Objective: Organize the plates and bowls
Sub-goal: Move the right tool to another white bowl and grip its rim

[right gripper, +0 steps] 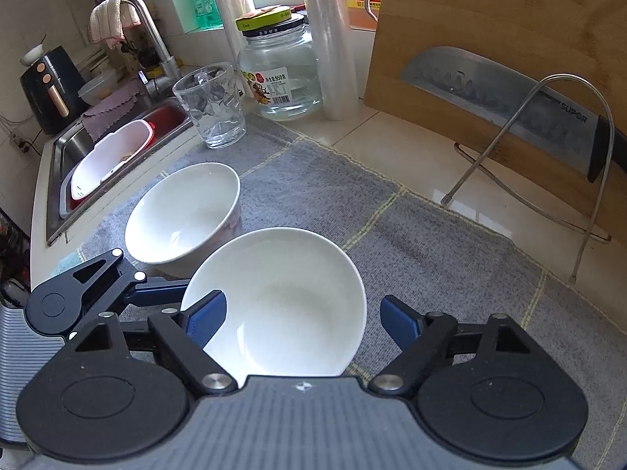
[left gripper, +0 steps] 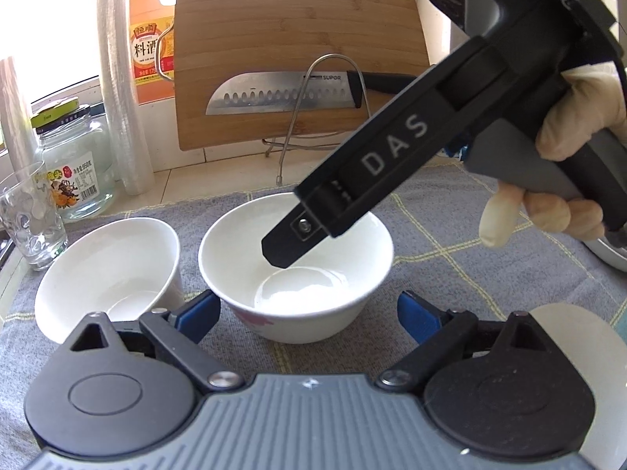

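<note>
Behind the bowls, a steel knife [left gripper: 280, 92] stamped SUPOR leans on a bamboo board [left gripper: 298, 39]; my right gripper [right gripper: 303, 319] reads DAS. Two glossy white bowls sit on the grey woven cloth [right gripper: 411, 243]: the near bowl [right gripper: 282, 297] between my right jaws, spread, one finger [right gripper: 205, 315] inside its rim; my left gripper [left gripper: 307, 313] spread around it too. The other bowl [right gripper: 184, 211] stands beside.

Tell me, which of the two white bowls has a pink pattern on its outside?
The bowl with the black tool reaching into it, right of the plain bowl. Pink marks show low on its outer wall; the other looks plain white from here.
</note>
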A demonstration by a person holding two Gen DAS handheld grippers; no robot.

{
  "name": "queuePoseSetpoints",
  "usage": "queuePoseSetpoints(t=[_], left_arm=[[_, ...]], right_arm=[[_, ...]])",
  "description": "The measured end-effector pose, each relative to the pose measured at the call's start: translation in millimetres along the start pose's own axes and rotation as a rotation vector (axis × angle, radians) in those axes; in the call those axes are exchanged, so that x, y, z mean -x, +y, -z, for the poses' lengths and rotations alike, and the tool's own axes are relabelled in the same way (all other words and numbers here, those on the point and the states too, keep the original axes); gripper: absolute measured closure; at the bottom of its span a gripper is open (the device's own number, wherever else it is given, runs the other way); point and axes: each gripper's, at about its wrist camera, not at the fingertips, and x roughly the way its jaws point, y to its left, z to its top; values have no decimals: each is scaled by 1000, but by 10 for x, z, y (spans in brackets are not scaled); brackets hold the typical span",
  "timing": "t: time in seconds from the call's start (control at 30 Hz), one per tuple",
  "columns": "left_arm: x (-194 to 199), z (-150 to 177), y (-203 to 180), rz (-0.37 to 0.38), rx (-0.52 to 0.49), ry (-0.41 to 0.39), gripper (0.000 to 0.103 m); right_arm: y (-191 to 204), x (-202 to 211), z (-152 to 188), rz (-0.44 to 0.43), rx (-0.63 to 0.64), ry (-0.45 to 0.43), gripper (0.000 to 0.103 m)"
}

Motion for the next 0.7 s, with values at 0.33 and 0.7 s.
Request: queuePoseSetpoints(t=[0.33,0.7], left_arm=[[-30,-2,87,-4,29,-4,16],[-28,-2,78,0,8,6,16]], right_arm=[[-38,-100,-75,-35,-6,3,25],[-44,-80,-70,-54,-28,0,26]])
